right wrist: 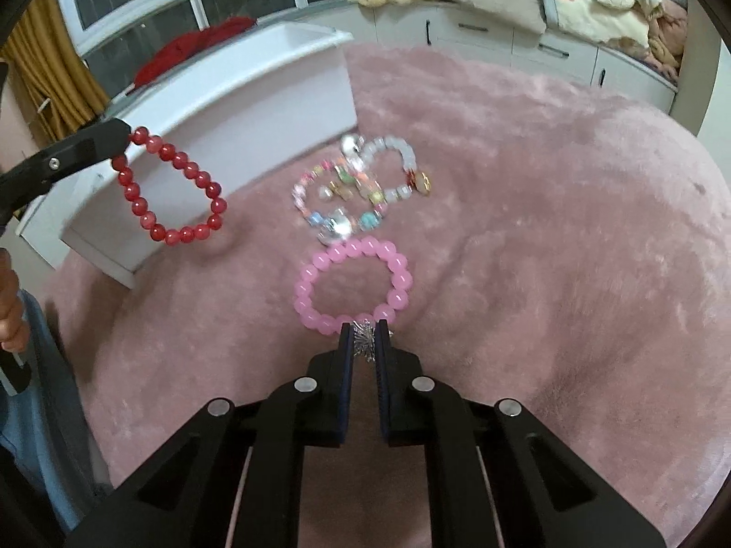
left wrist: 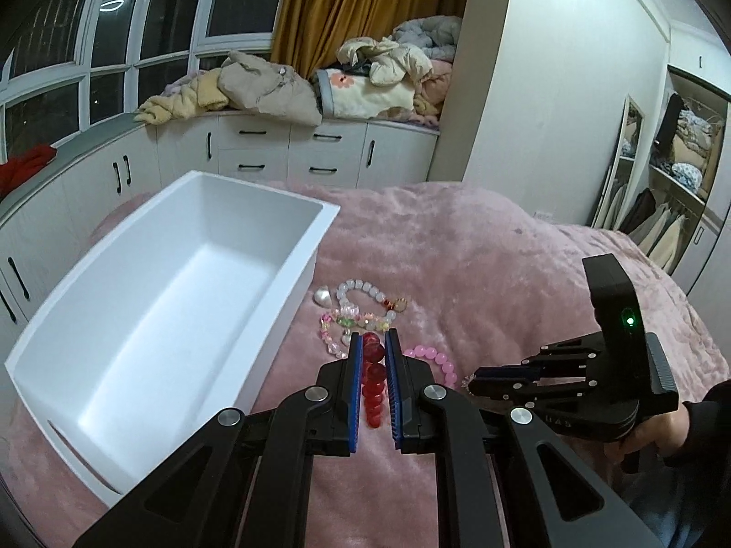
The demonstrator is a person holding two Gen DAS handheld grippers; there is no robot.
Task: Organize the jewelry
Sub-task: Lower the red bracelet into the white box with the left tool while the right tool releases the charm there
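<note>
Here the left claw (left wrist: 373,342) is clamped on a red bead bracelet (right wrist: 171,182), which hangs in the air beside the white box (left wrist: 150,319). The right claw (right wrist: 364,335) is pinched shut on the silver charm (right wrist: 364,342) of the pink bracelet (right wrist: 354,285) lying on the pink bed cover (right wrist: 548,228), near the other bracelets (right wrist: 361,182).

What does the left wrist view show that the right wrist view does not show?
Only the left wrist view: the inside of the white box, bare, and a wardrobe. Only the right wrist view: the silver charm of the pink bracelet pinched by the right gripper. Both: the red bracelet in the left gripper.
</note>
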